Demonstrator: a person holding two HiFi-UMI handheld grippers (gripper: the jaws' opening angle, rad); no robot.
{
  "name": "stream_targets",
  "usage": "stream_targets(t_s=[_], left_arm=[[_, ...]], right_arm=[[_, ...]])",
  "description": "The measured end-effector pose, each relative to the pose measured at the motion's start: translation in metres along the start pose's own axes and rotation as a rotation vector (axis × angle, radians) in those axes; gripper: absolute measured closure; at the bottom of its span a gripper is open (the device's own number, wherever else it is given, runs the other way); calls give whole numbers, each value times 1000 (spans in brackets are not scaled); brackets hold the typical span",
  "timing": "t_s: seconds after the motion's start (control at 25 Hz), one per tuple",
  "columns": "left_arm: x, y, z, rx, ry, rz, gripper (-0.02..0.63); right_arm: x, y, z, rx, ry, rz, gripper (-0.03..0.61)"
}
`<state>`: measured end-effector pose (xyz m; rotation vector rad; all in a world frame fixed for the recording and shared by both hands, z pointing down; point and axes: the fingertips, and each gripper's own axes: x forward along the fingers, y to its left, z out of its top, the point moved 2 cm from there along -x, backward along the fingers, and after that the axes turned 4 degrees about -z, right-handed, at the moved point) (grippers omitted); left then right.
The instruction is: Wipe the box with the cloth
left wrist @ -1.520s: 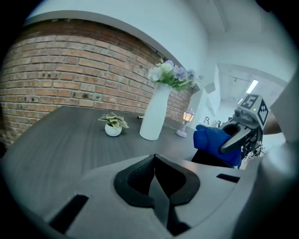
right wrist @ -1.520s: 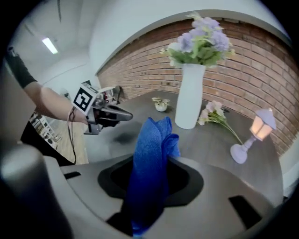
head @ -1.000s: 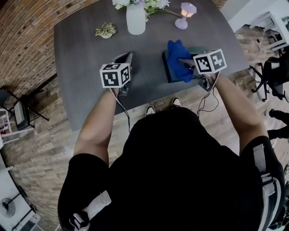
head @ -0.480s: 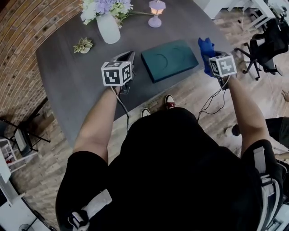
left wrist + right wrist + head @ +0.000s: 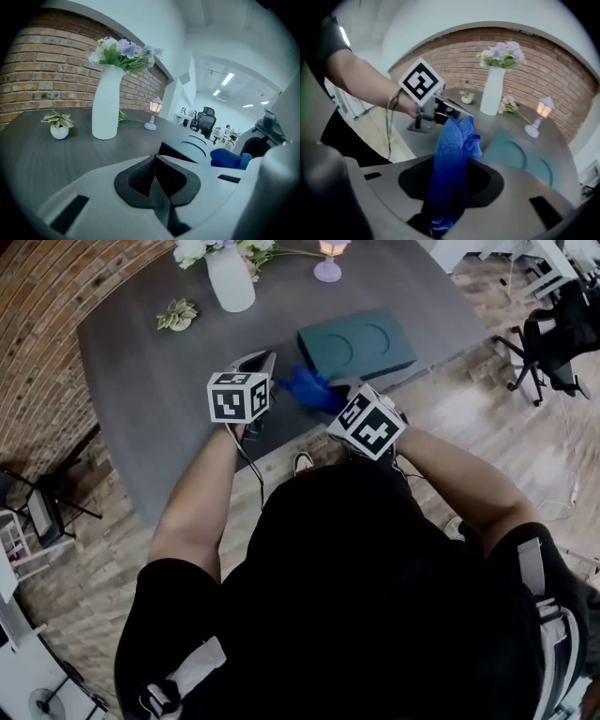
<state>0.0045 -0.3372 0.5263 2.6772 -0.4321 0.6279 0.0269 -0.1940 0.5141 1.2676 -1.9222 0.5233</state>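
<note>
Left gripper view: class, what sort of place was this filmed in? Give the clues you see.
Most likely an open office with a staged corner: a brick wall behind a dark table carrying a flower vase and small lamp, with office chairs and ceiling strip lights beyond.

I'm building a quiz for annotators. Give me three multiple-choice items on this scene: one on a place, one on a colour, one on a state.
1. Relative to the box, the cloth is: A. spread on it; B. off it, in the right gripper; C. inside it.
2. The box is: A. red; B. white; C. teal.
3. The left gripper has its jaws: A. shut, empty; B. shut on the cloth; C. wide open.
Key: 1 B, the head view shows the cloth beside the box, pinched by the right gripper; 2 C, its top is teal; 3 A, the left gripper view shows the jaws together with nothing between.
</note>
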Motion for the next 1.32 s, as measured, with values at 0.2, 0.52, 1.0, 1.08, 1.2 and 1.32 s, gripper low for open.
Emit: stream_targets(t_s=[0.2, 0.52, 1.0, 1.08, 1.2, 1.32], left_arm=[[-35, 15, -7, 3, -13, 80, 604], [-31, -10, -5, -31, -48, 153, 604], [-2, -131, -16, 58, 10, 186, 604], [-4, -143, -22, 50, 18, 204, 604], [-4, -163, -36, 37, 32, 216, 604], [-2, -183, -48, 30, 45, 215, 604]], right_arm=[[11, 35, 16, 52, -95, 191, 436], [-42, -97, -11, 143, -194, -162, 443], [-110, -170, -116, 230, -215, -278, 443], [-111, -169, -130, 239, -214, -260, 443], [-111, -165, -152, 246, -194, -235, 443], [-110, -162, -172, 274, -178, -207, 443]])
